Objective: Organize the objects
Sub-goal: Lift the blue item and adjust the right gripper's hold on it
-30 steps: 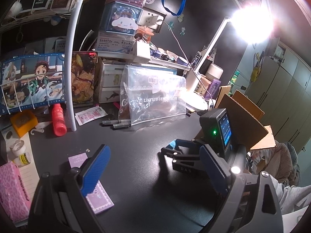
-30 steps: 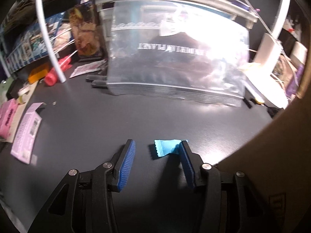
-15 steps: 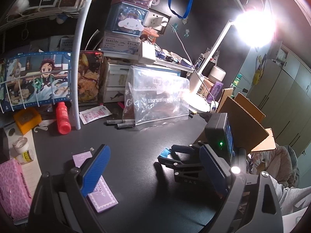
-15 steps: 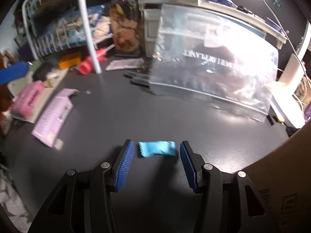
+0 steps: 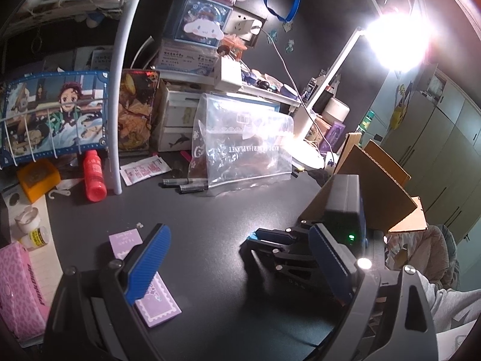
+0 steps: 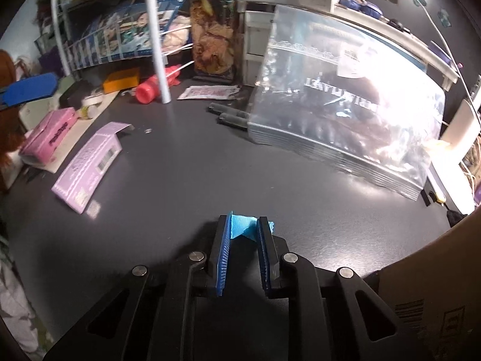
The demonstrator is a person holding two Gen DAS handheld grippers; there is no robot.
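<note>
The right gripper (image 6: pixel 244 228) has just been closing, and its 2 blue ribbed pads (image 6: pixel 224 249) now pinch a small crinkled light-blue candy wrapper (image 6: pixel 242 225), which sits crumpled between the jaws low over the dark grey desk (image 6: pixel 186 165). From the left wrist view the same gripper (image 5: pixel 255 239) shows as a black linkage with a sliver of the blue wrapper (image 5: pixel 252 236) at its tip. The left gripper (image 5: pixel 237 258) hangs with its jaws spread wide and nothing between them, above a flat lilac paper packet (image 5: pixel 156 303) lying on the desk. Behind, a large clear plastic zip bag (image 6: pixel 345 111) stands against the white shelf (image 6: pixel 415 51), with 2 dark pens (image 6: pixel 231 114) at its base. A brown cardboard box (image 5: pixel 378 186) is near the right gripper.
</note>
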